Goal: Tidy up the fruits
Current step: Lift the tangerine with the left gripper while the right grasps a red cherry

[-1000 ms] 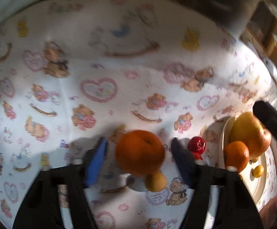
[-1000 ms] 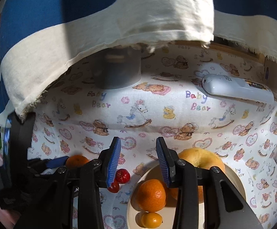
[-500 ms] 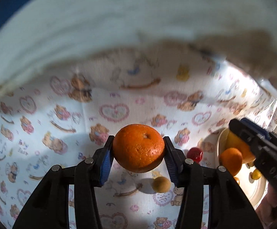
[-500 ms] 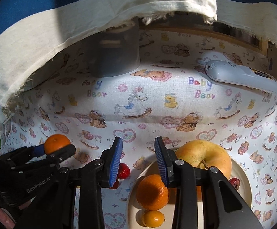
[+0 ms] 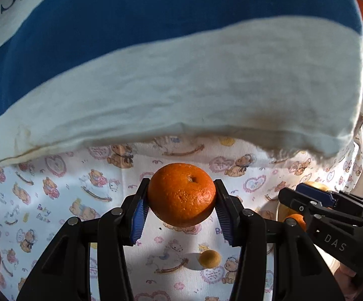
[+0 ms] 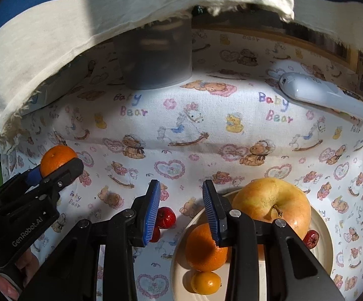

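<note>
My left gripper (image 5: 181,185) is shut on a mandarin orange (image 5: 181,197) and holds it above the bear-print cloth. The right wrist view shows that same orange (image 6: 56,159) at the far left in the left gripper (image 6: 56,169). A small yellow fruit (image 5: 209,258) lies on the cloth below it. My right gripper (image 6: 180,185) hovers open and empty over the near-left rim of a cream plate (image 6: 325,228). The plate holds an apple (image 6: 271,203), an orange (image 6: 204,248), a kumquat (image 6: 205,282) and a small red fruit (image 6: 311,238). Two small red fruits (image 6: 165,217) lie left of the plate.
A grey tub (image 6: 156,55) stands at the back and a white remote (image 6: 326,95) lies at the back right. A cream and blue fabric (image 5: 181,87) overhangs the cloth's far side. The right gripper (image 5: 314,198) reaches in at the right of the left wrist view.
The left gripper's jaws closed on the orange, then lifted it off the cloth and tilted upward. The right gripper hardly moved.
</note>
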A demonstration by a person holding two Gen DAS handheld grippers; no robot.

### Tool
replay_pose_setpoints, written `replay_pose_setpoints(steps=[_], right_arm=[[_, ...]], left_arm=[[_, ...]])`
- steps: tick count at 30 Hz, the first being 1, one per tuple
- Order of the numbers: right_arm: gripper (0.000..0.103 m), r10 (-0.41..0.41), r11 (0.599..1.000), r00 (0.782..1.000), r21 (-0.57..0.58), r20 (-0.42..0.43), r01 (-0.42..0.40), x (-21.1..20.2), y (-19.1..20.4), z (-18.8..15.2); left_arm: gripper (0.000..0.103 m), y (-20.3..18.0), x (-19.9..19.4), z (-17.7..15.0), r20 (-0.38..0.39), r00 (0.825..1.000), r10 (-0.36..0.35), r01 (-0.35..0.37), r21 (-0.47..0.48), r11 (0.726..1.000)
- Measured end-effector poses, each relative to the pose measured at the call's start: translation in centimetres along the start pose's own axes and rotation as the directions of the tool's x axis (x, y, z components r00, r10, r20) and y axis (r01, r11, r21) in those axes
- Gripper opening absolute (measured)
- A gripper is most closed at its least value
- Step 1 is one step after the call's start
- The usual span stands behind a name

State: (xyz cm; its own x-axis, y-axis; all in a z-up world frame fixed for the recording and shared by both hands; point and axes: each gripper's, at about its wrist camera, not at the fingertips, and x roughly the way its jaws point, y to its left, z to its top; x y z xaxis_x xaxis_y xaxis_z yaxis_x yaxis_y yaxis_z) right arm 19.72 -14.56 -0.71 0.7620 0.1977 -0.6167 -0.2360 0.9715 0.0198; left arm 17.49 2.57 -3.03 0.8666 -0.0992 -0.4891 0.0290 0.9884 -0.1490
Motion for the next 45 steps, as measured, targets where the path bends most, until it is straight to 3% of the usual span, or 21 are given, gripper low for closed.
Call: replay_pose_setpoints(steps=[3, 6, 18, 21, 36, 45], right_arm=[[0.037, 0.013, 1.000, 0.999, 0.005, -0.047, -0.013, 0.8, 0.0, 0.4], [0.037, 0.034, 0.999, 0.991, -0.013, -0.126, -0.035, 2.1, 0.7, 0.8], [0.031, -0.040, 0.999, 0.963, -0.023, -0.268, 0.035, 6.7, 2.5, 0.8], [0.028, -0.095, 0.995, 0.962, -0.054, -0.258, 0.083, 7.3, 3.1, 0.8], [0.027, -0.123, 0.987, 0.943, -0.140, -0.311, 0.083, 8.0, 6.5, 0.7], [0.027, -0.165, 0.977, 0.936, -0.179, -0.312, 0.112, 7.6, 6.5, 0.3]], left_arm=[[0.048, -0.1, -1.6, 0.7, 0.024, 0.999, 0.037, -0.037, 0.001, 0.999], [0.048, 0.9, -1.1, 0.5, -0.005, 1.000, 0.021, -0.021, -0.041, 0.999], [0.048, 4.3, -2.1, 1.3, -0.014, 0.998, 0.068, -0.069, -0.120, 0.990], [0.048, 4.6, -2.7, 1.5, -0.007, 0.998, 0.066, -0.067, -0.133, 0.989], [0.048, 3.9, -2.2, 2.8, -0.002, 0.996, 0.093, -0.092, -0.150, 0.984], [0.048, 3.3, -3.1, 3.3, 0.011, 0.993, 0.115, -0.112, -0.154, 0.982]])
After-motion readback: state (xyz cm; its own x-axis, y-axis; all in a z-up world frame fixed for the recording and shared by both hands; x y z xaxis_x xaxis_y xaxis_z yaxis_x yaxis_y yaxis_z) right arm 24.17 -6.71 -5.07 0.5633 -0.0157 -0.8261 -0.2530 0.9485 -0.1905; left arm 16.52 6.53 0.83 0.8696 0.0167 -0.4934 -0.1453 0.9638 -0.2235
